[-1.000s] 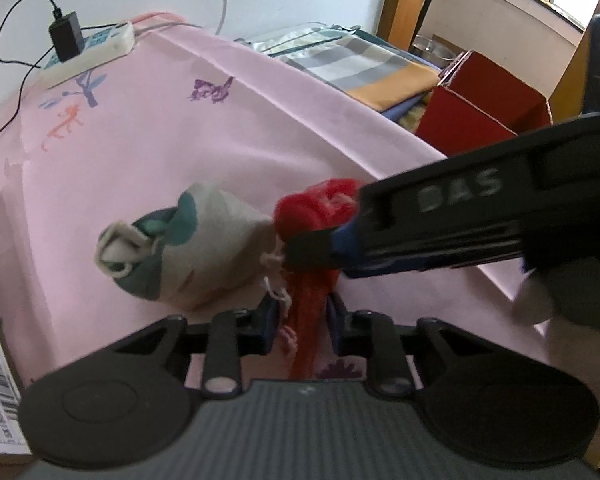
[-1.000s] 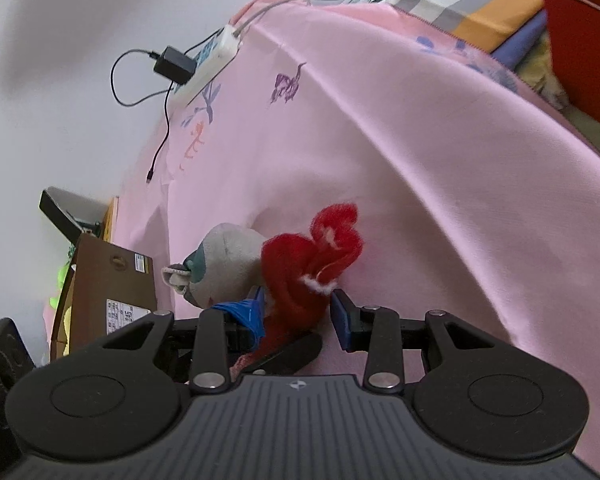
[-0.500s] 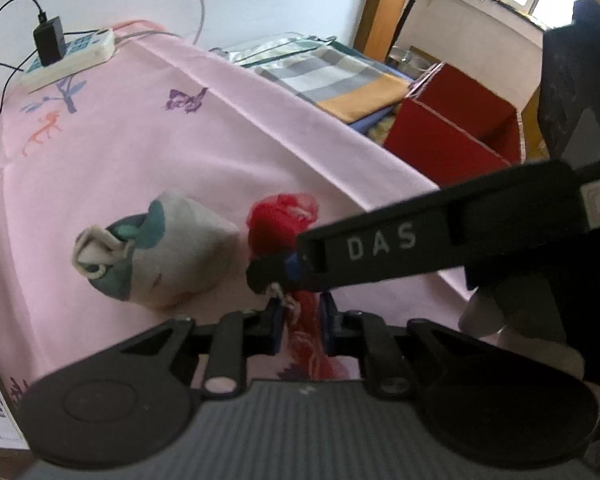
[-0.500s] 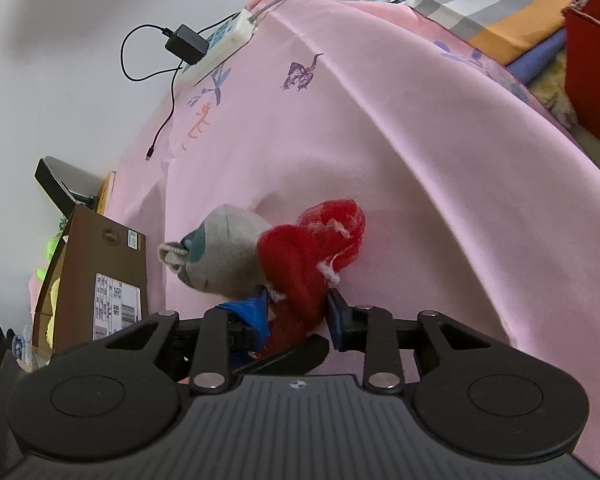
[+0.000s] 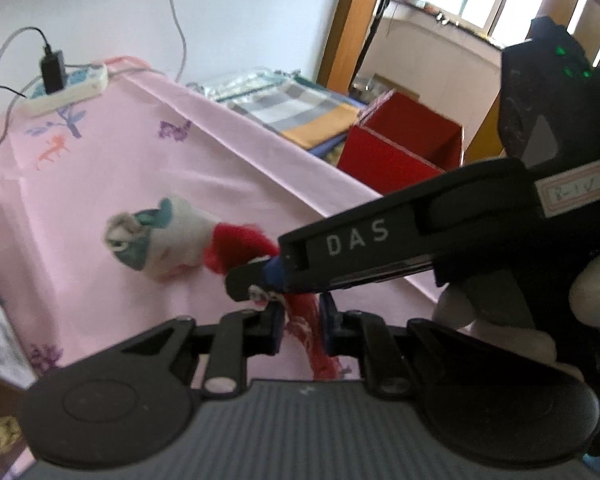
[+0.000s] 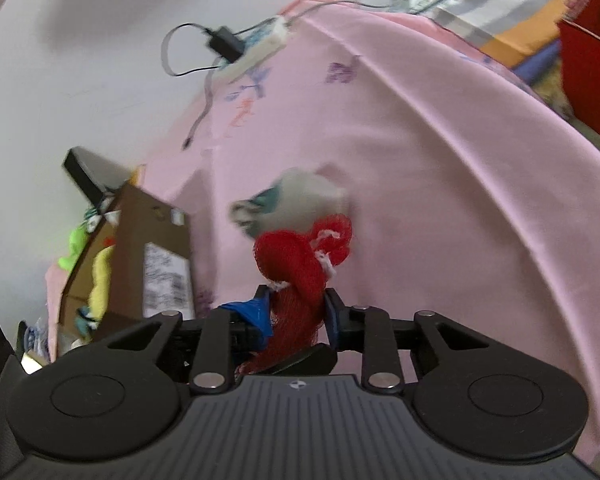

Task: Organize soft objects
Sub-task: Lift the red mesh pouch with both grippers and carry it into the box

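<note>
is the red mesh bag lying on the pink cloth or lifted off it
Lifted: the red mesh bag is pinched by both the left gripper and right gripper, above the pink cloth.

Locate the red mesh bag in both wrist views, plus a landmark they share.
Left wrist: red mesh bag at lower centre, clamped in the left gripper, the right gripper crossing over it.
Right wrist: lower centre, pinched by the right gripper.
Shared landmark: white power strip on the pink cloth's far corner.
</note>
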`<state>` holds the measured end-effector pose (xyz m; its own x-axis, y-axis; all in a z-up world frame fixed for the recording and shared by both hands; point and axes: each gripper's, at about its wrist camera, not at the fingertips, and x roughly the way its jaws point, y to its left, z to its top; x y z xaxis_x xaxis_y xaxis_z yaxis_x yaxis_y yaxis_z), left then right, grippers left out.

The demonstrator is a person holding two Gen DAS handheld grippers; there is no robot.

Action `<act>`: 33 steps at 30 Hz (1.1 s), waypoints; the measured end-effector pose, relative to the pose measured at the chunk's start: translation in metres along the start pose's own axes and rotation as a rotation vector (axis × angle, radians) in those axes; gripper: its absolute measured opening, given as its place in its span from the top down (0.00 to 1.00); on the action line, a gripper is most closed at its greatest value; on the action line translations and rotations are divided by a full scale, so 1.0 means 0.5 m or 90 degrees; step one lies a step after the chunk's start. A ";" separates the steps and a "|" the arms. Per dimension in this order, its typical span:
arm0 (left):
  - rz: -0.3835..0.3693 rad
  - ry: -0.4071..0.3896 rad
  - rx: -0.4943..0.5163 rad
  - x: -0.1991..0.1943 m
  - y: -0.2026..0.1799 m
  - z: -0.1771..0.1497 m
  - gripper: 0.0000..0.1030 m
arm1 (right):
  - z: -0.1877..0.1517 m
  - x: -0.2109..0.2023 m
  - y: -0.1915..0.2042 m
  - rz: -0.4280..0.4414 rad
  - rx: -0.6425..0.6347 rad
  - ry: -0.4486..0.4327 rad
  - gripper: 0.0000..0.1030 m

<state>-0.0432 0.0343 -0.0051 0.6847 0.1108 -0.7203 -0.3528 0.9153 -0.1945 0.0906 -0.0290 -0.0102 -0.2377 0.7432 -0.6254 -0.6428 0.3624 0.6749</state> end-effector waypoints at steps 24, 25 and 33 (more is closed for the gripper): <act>0.153 -0.188 -0.027 -0.307 0.230 -0.031 0.87 | 0.035 0.106 0.384 0.180 -0.176 -0.017 0.91; 0.157 -0.186 -0.031 -0.306 0.246 -0.030 0.87 | 0.038 0.118 0.392 0.179 -0.179 -0.017 0.90; 0.174 -0.125 -0.114 -0.259 0.368 -0.046 0.87 | 0.047 0.198 0.433 0.133 -0.222 -0.027 0.88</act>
<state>-0.2115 0.1795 0.0370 0.6529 0.4292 -0.6241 -0.6332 0.7614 -0.1388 -0.0549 0.1364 0.0836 -0.3630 0.8060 -0.4675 -0.7946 -0.0056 0.6072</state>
